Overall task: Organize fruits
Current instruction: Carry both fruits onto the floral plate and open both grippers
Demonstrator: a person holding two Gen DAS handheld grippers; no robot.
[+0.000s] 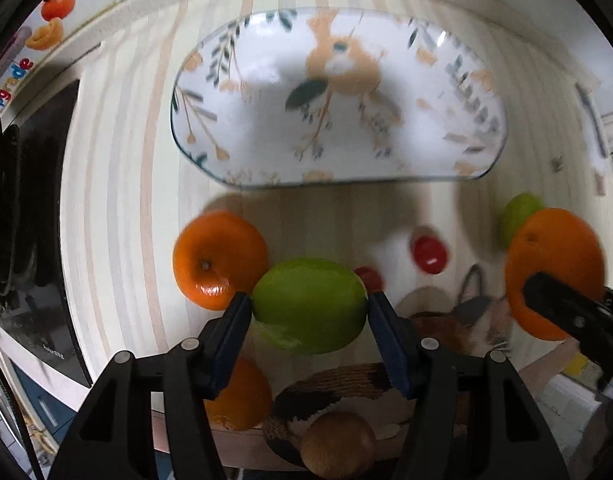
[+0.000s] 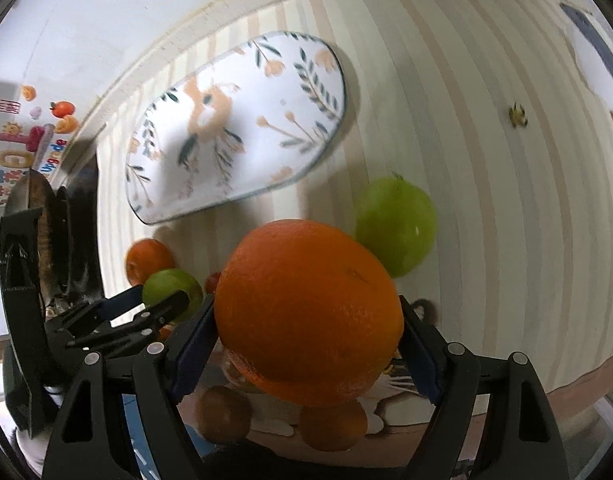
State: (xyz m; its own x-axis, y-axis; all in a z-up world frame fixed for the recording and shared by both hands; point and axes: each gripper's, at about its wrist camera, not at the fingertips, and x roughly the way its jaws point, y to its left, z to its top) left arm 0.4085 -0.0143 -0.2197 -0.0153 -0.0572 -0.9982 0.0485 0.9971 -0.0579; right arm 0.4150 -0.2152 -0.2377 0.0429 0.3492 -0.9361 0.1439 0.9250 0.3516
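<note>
left wrist view, floral tray (image 1: 210, 92) bare, left fingers (image 1: 234, 320) gripping green fruit (image 1: 308, 306), right fingers (image 2: 194, 344) gripping orange (image 2: 306, 308)

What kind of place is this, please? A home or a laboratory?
Most likely a home, perhaps a kitchen or dining corner. A striped cloth covers the table, a floral serving plate lies on it, and colourful fruit stickers decorate the wall or appliance beside it.

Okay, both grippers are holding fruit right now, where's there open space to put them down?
The floral tray is bare across its whole surface. The striped cloth right of it is open too, past a green fruit on the table. Crowded: the strip below the tray, with an orange, red fruits and the grippers' loads.
</note>
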